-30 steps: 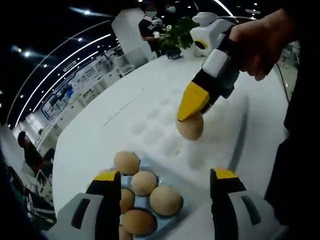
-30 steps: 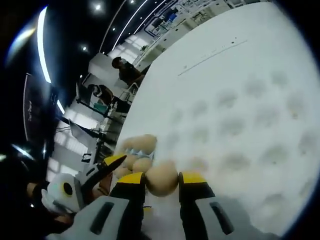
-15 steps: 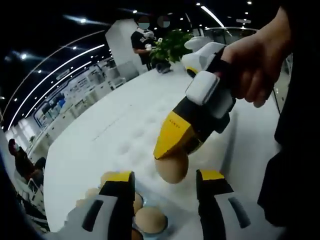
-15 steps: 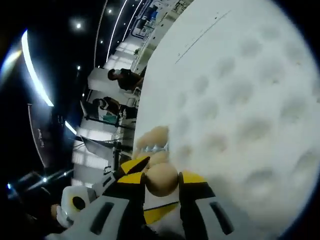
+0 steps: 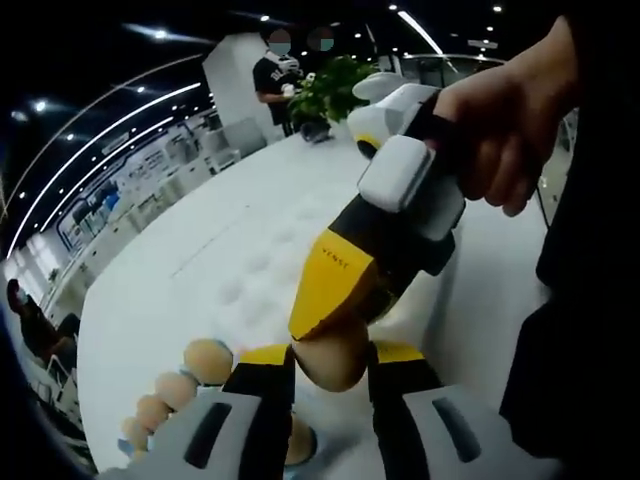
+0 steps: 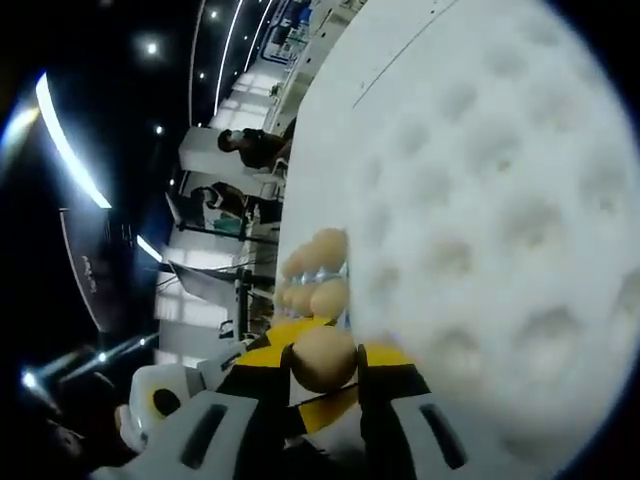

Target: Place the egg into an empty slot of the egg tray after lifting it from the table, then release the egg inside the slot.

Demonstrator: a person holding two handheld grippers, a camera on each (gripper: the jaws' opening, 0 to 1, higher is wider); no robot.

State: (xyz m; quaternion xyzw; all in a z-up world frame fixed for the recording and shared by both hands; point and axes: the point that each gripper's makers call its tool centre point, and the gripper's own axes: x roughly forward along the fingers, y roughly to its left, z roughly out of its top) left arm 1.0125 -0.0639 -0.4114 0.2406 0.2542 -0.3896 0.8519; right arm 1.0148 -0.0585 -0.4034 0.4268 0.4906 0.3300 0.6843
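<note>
The right hand-held gripper [image 6: 323, 368] clamps a tan oval egg [image 6: 323, 358] between its yellow-tipped jaws, holding it above the white dimpled surface [image 6: 500, 200]. In the left gripper view, that egg [image 5: 330, 352] hangs between the left hand-held gripper's [image 5: 330, 368] parted jaws, beside more tan eggs [image 5: 208, 360] in a light-blue tray [image 5: 305, 448].

Small dark lettering runs along the yellow jaw tip of the right gripper [image 5: 335, 325] in the left gripper view, too small and blurred to read. A dark panel [image 6: 88, 270] at the left of the right gripper view carries a short light marking, also unreadable. No other text, number or sign can be made out
</note>
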